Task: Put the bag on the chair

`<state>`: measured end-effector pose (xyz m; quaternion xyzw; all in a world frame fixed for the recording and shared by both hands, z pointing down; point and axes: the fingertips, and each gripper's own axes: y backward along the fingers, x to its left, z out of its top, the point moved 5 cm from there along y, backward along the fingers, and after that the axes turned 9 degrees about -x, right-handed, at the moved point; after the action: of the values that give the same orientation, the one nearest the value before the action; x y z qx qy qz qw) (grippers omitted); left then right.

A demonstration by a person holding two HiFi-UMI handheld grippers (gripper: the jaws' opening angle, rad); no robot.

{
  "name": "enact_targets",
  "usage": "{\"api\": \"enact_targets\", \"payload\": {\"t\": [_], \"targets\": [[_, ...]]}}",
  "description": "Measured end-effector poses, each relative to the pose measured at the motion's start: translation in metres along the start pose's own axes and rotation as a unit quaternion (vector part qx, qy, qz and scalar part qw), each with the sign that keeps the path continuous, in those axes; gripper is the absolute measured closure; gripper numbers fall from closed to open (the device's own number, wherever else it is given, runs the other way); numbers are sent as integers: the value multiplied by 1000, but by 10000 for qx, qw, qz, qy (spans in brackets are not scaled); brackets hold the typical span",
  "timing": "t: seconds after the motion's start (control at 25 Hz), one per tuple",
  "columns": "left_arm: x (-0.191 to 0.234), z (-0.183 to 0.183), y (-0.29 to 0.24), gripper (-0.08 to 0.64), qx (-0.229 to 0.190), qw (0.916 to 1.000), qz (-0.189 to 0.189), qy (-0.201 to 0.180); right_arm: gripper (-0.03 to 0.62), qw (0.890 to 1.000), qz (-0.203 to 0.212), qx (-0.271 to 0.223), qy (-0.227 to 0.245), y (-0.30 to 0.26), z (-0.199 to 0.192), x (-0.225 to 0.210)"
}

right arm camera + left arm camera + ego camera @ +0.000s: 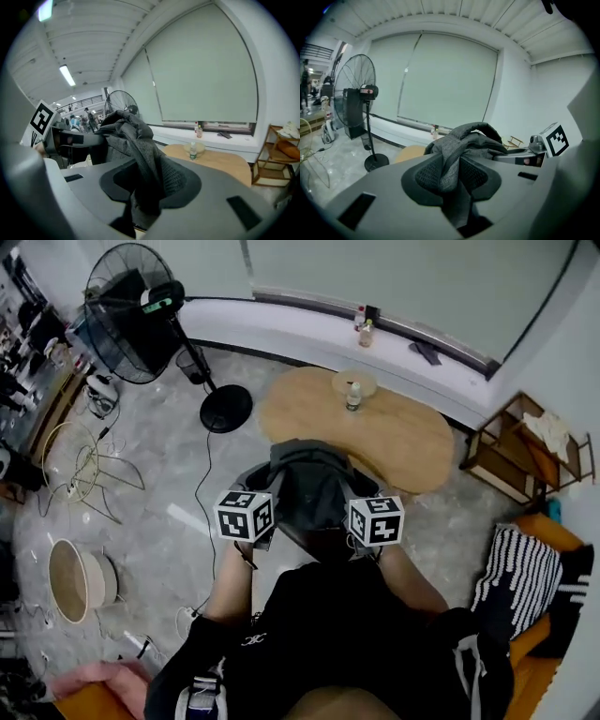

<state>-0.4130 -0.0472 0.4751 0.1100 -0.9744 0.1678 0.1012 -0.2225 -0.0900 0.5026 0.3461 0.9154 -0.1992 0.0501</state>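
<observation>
A dark grey fabric bag [307, 486] hangs in the air in front of the person, held up between both grippers. In the left gripper view, my left gripper [451, 177] is shut on a fold of the bag [471, 138], which bunches up between the pads. My right gripper [147, 182] is likewise shut on the bag's cloth [125, 127], which drapes down through its jaws. In the head view, the left gripper [251, 517] and right gripper [371, 521] sit at the bag's two sides. An orange seat [531, 652] with a striped cushion [521, 577] is at the lower right.
A round-edged wooden table [394, 432] with a bottle [353, 396] and a bowl stands just beyond the bag. A standing fan [131, 310] is at the far left, and a wooden shelf [525, 451] at the right. A basket [80, 579] and cables lie on the floor to the left.
</observation>
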Motion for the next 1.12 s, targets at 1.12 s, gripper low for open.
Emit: {"api": "enact_targets", "payload": {"t": [1.12], "targets": [[-47, -149, -222, 445, 1703, 9801, -675, -765, 468, 9816, -881, 1512, -767, -35, -149, -184]]}}
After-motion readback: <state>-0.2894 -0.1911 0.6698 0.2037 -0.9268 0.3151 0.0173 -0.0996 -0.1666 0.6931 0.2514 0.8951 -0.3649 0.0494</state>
